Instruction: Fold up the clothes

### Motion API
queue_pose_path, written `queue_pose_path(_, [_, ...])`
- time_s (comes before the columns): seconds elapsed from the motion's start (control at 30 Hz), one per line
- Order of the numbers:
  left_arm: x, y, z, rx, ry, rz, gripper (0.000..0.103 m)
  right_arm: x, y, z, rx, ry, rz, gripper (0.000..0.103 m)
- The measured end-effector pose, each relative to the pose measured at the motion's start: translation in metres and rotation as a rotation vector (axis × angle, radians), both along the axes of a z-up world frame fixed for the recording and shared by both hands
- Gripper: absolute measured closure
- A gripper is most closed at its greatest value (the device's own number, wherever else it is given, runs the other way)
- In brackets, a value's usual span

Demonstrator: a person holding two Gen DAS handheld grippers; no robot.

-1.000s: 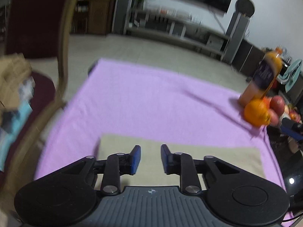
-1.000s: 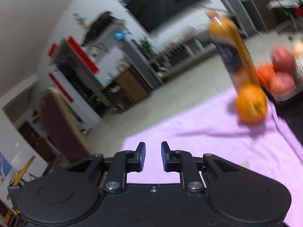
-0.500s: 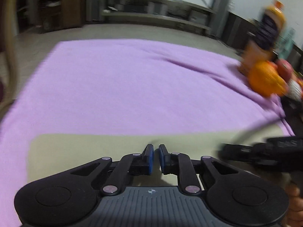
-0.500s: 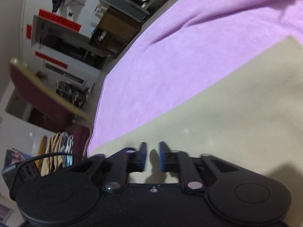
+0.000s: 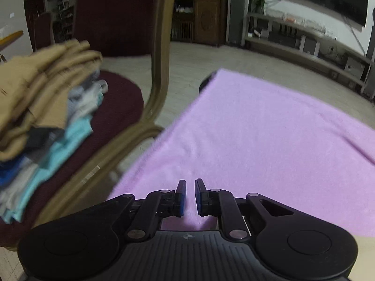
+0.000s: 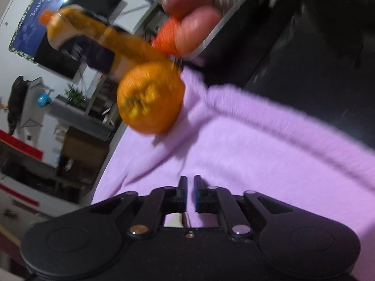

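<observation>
Left gripper [image 5: 190,193]: jaws nearly closed with a narrow gap, nothing visible between the pads, poised over the purple cloth [image 5: 257,145]. A sliver of the beige garment [image 5: 365,253] shows at the lower right edge of the left wrist view. Right gripper [image 6: 190,190]: jaws have just been opening slightly, a narrow gap remains, nothing gripped. Stacked folded clothes [image 5: 44,107] sit on the maroon chair [image 5: 117,107]. An orange [image 6: 150,98] lies beside a juice bottle [image 6: 98,44].

Clothes stack [image 5: 44,107] on chair [image 5: 121,103], left of blanket [image 5: 257,140]; orange [image 6: 150,98] on blanket edge.
</observation>
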State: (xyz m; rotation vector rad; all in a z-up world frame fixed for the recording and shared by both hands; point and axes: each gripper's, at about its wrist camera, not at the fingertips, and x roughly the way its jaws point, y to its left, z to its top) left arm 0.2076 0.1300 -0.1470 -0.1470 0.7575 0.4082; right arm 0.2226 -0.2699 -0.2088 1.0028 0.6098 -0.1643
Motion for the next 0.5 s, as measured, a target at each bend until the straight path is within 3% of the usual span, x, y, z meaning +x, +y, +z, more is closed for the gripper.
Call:
queue_pose_path(0.1, [-0.024, -0.011, 0.040, -0.029, -0.029, -0.103, 0.087, -0.016, 0.005, 0.038, 0.014, -0.072, 0.067, 0.094])
queue_pose_path(0.2, [-0.050, -0.023, 0.072, -0.067, -0.038, -0.246, 0.078, -0.034, 0.014, 0.082, -0.001, -0.160, 0.165, 0.090])
queue_pose_path(0.27, [-0.062, -0.029, 0.081, -0.043, -0.040, -0.325, 0.070, -0.045, 0.018, 0.105, -0.026, -0.207, 0.220, 0.084])
queue_pose_path(0.33, [-0.066, -0.032, 0.074, -0.011, -0.034, -0.340, 0.061, -0.053, 0.019, 0.119, -0.057, -0.235, 0.258, 0.080])
queue_pose_path(0.4, [-0.064, -0.029, 0.055, -0.039, -0.012, -0.317, 0.061, -0.054, 0.023, 0.120, -0.077, -0.234, 0.271, 0.077])
queue_pose_path(0.5, [-0.051, -0.021, 0.016, -0.191, 0.092, -0.261, 0.080, -0.051, 0.022, 0.098, -0.042, -0.173, 0.249, 0.077])
